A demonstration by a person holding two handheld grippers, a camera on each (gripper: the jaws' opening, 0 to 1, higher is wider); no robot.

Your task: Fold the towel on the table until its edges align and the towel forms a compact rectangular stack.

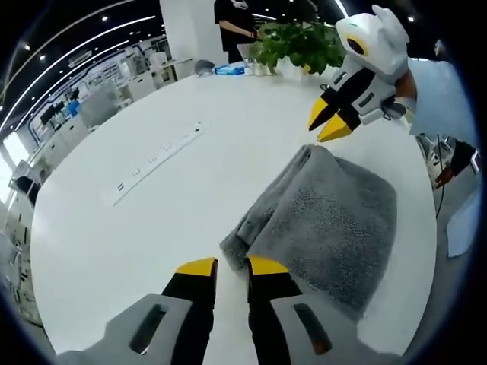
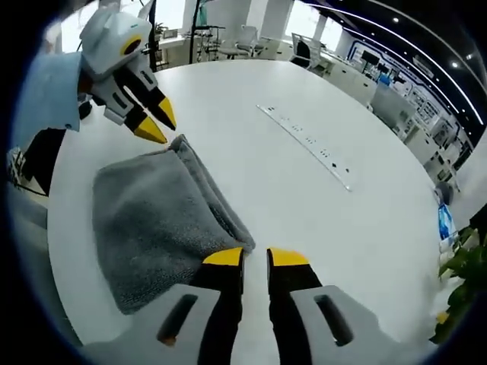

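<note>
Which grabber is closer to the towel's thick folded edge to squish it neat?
Probably the right gripper: its left yellow tip sits at the gray towel's folded edge, jaws open. The left gripper is just as near another corner, so it's close.

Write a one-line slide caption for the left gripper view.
Left gripper and right gripper, jaws open, hover at opposite ends of a folded grey towel on a white table.
</note>
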